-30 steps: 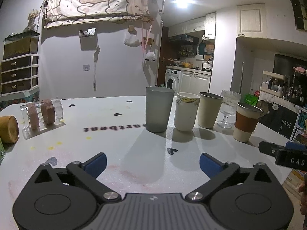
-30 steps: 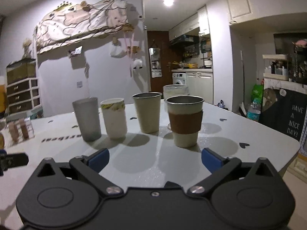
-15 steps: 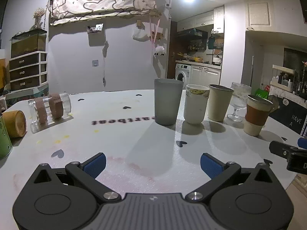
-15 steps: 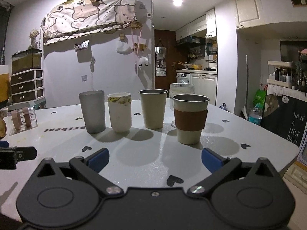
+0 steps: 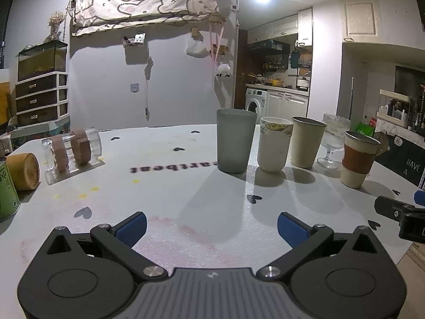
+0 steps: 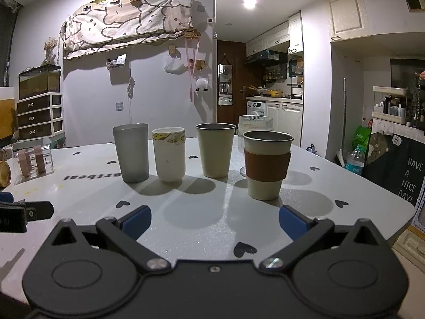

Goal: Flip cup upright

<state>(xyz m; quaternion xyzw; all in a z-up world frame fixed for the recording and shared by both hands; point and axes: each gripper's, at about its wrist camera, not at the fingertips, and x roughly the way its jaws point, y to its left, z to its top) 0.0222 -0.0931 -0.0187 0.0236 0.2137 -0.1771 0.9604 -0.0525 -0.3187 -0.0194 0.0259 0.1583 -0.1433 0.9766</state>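
I see a white table [image 5: 186, 199] with black hearts carrying everything, in a room with a kitchen behind its far edge. Toward the far right edge an upright row stands in front of my tongs: grey tumbler [image 5: 235, 140], white cup [image 5: 275, 143], beige cup [image 5: 306, 142], stemmed glass [image 5: 335, 139], and a sleeved cup [image 5: 358, 159] nearest the right edge. The clear glass [image 5: 71, 150] still needing flipping lies on its side near the far left edge, well apart from both tongs, beside a wooden cup [image 5: 24, 171] also on its side and a green can [image 5: 6, 190]. My left gripper [image 5: 211, 228] and right gripper [image 6: 215, 219] hang wide apart-fingered over the near edge, holding nothing.
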